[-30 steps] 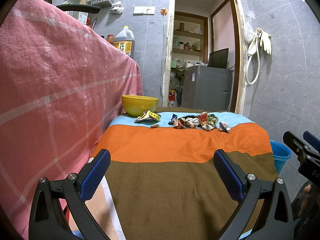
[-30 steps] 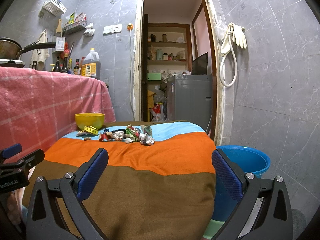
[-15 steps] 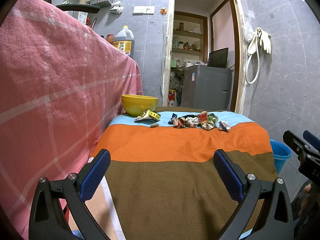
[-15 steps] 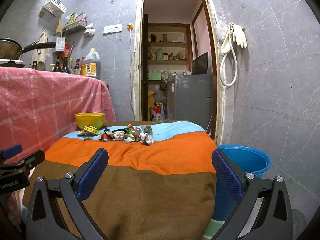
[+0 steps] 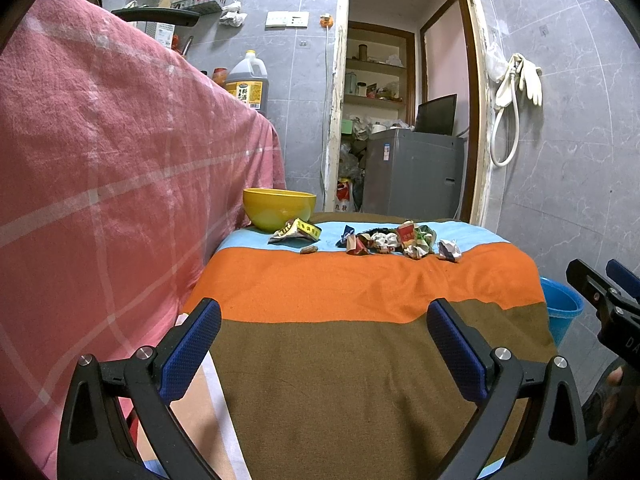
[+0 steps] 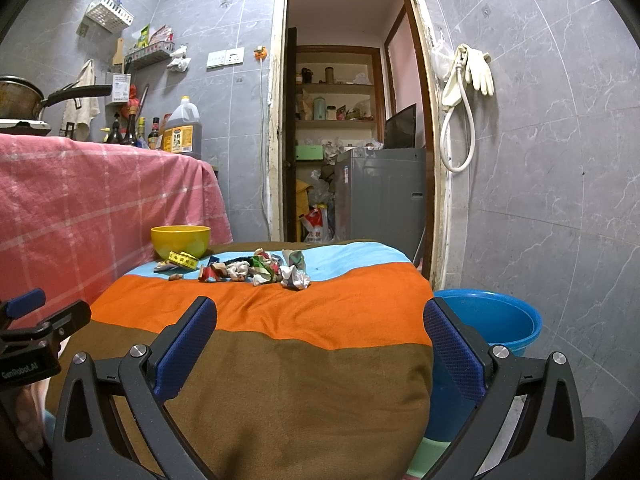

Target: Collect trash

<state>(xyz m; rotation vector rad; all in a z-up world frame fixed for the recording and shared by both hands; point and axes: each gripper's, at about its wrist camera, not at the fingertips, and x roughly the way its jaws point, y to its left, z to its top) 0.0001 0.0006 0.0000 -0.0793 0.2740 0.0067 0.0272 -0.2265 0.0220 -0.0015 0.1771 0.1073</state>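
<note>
Both grippers — left gripper (image 5: 324, 336) and right gripper (image 6: 320, 336) — are held spread and empty, well short of the trash (image 6: 256, 268), which is strewn at the desk's (image 6: 280, 380) far end beside the yellow bowl (image 6: 181, 240); blue bucket (image 6: 492, 316) likely placed as bin.

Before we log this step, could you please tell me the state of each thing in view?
Left claw: open, empty.
Right claw: open, empty.
Yellow bowl: upright on the blanket.
Trash pile: crumpled, uncollected.
Blue bucket: upright beside the table.
</note>
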